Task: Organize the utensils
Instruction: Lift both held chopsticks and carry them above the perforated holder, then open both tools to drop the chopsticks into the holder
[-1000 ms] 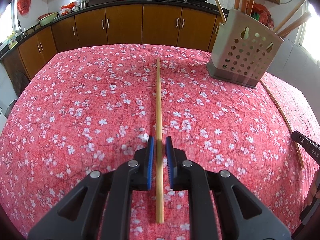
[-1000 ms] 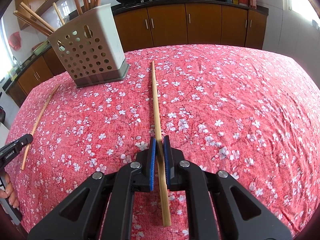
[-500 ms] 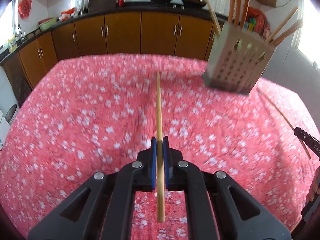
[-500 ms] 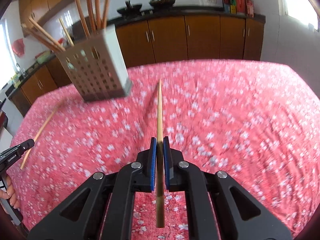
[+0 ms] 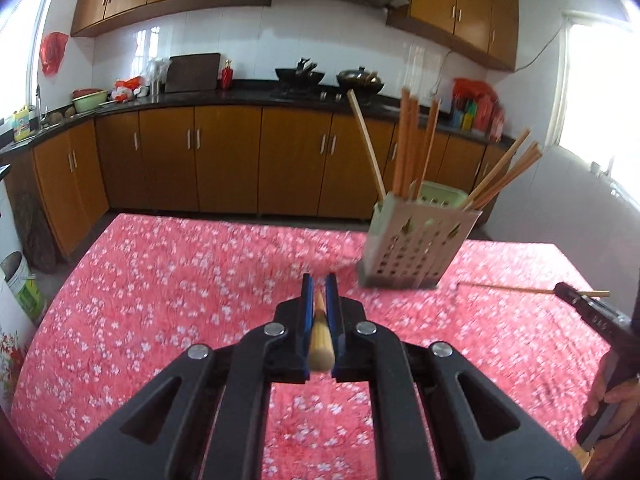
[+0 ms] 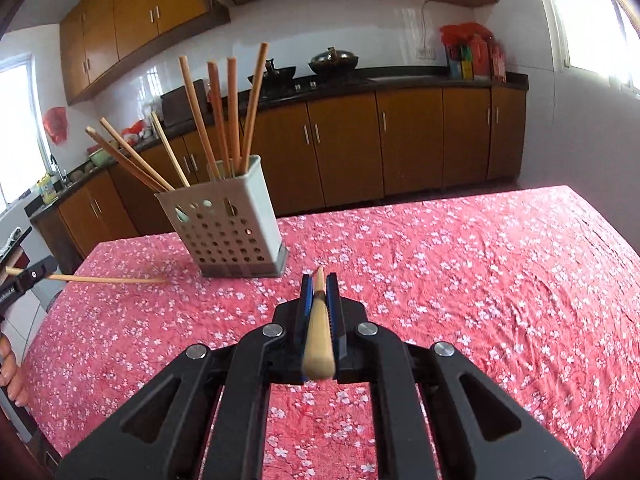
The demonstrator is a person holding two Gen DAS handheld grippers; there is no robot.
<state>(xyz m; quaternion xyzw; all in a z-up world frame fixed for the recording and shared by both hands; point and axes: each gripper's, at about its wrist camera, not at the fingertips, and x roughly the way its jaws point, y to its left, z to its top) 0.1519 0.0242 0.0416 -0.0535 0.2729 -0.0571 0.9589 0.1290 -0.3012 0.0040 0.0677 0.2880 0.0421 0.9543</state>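
Note:
My left gripper (image 5: 319, 285) is shut on a wooden chopstick (image 5: 320, 332), which I see end-on between the blue pads, lifted off the red floral tablecloth (image 5: 168, 300). My right gripper (image 6: 319, 285) is shut on a second chopstick (image 6: 319, 320) in the same way. A beige perforated utensil holder (image 5: 416, 248) with several chopsticks in it stands ahead and to the right in the left wrist view. The holder (image 6: 228, 236) is ahead and to the left in the right wrist view. Each view shows the other gripper (image 5: 576, 300) (image 6: 28, 276) at its edge with its chopstick (image 5: 508, 289) (image 6: 100, 279) sticking out over the cloth.
The table (image 6: 480, 280) is covered by the flowered cloth. Behind it runs a kitchen counter (image 5: 240, 98) with brown cabinets, woks and a cutting board. A person's fingers (image 6: 10, 376) show at the left edge. A white bucket (image 5: 20, 280) stands on the floor at the left.
The left jaws closed on their chopstick. Both grippers rose and tilted up, lifting the two chopsticks off the cloth; the chopsticks now point ahead, foreshortened.

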